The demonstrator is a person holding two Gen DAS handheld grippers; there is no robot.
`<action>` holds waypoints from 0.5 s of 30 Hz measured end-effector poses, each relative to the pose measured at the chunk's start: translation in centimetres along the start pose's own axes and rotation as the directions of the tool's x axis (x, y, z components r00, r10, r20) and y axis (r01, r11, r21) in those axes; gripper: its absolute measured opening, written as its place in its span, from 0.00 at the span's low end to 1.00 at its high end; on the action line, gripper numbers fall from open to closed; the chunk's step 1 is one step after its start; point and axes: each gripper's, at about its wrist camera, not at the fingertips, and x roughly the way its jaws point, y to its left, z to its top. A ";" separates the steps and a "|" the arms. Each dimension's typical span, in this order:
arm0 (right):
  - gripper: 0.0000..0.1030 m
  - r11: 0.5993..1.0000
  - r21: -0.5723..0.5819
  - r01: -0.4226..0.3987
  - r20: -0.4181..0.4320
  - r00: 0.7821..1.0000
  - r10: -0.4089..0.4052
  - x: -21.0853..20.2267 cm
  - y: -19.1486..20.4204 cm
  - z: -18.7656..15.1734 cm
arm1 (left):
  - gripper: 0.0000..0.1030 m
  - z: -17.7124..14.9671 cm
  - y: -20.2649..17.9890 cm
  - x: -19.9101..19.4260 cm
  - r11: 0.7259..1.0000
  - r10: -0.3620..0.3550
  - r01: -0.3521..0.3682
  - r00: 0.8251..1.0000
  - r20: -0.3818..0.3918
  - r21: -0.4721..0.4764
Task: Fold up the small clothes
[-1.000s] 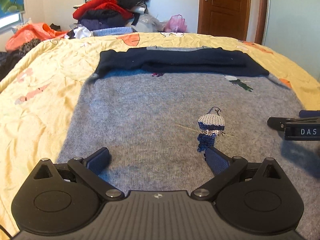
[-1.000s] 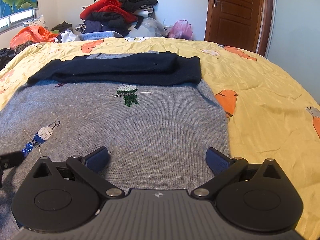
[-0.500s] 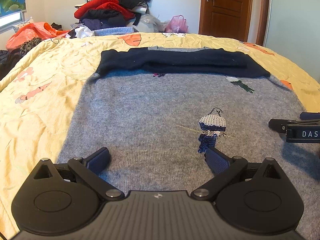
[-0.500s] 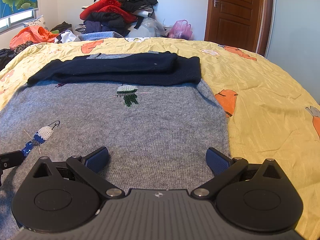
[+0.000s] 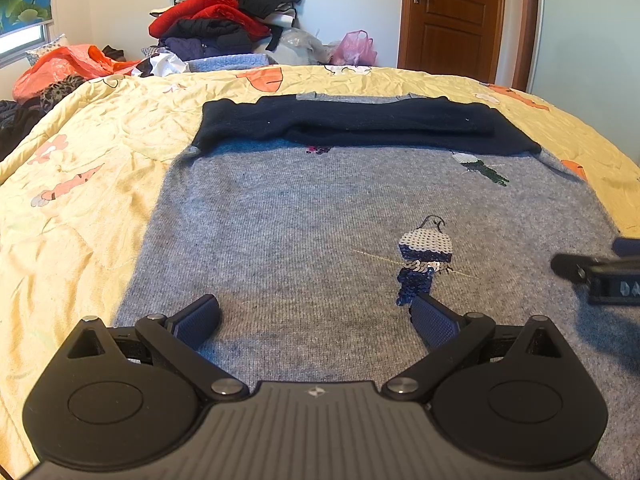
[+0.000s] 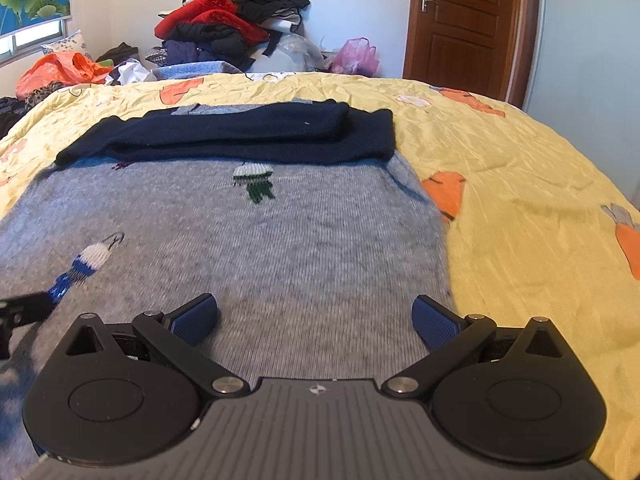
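A grey knit sweater with sequin figures lies flat on the yellow bedspread; it also shows in the right wrist view. Its dark navy sleeves are folded across the far end, also seen in the right wrist view. My left gripper is open and empty, low over the sweater's near left part. My right gripper is open and empty over the near right part, by the sweater's right edge. The right gripper's tip shows at the right edge of the left wrist view.
A pile of red, black and blue clothes lies beyond the bed's far edge. An orange bag sits at far left, a pink bag near a wooden door. Yellow bedspread spreads right of the sweater.
Both grippers have stayed open. The right gripper has shifted slightly, with motion blur now, and appears further right in the left wrist view. The sweater has not moved.
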 end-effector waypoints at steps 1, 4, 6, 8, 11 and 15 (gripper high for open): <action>1.00 1.000 0.000 0.000 -0.002 1.000 0.000 -0.3 0.0 -0.3 | 1.00 0.0 0.0 0.0 1.000 0.000 0.000 1.000 0.000 0.000; 1.00 1.000 -0.006 -0.003 -0.012 1.000 0.003 -1.0 0.0 -0.7 | 1.00 0.0 0.0 0.0 1.000 0.000 0.000 1.000 0.000 0.000; 1.00 1.000 -0.019 -0.004 -0.008 1.000 0.003 -1.4 0.1 -1.1 | 1.00 0.0 0.0 0.0 1.000 0.000 0.000 1.000 0.000 0.000; 1.00 1.000 -0.023 -0.005 -0.003 1.000 0.005 -1.6 0.1 -1.4 | 1.00 0.0 0.0 0.0 1.000 0.000 0.000 1.000 0.000 0.000; 1.00 1.000 -0.019 -0.009 0.000 1.000 0.009 -1.5 0.2 -1.4 | 1.00 0.0 0.0 0.0 1.000 0.000 0.000 1.000 0.000 0.000; 1.00 1.000 -0.021 -0.011 0.002 1.000 0.011 -1.5 0.2 -1.4 | 1.00 0.0 0.0 0.0 1.000 0.001 -0.001 1.000 0.000 0.000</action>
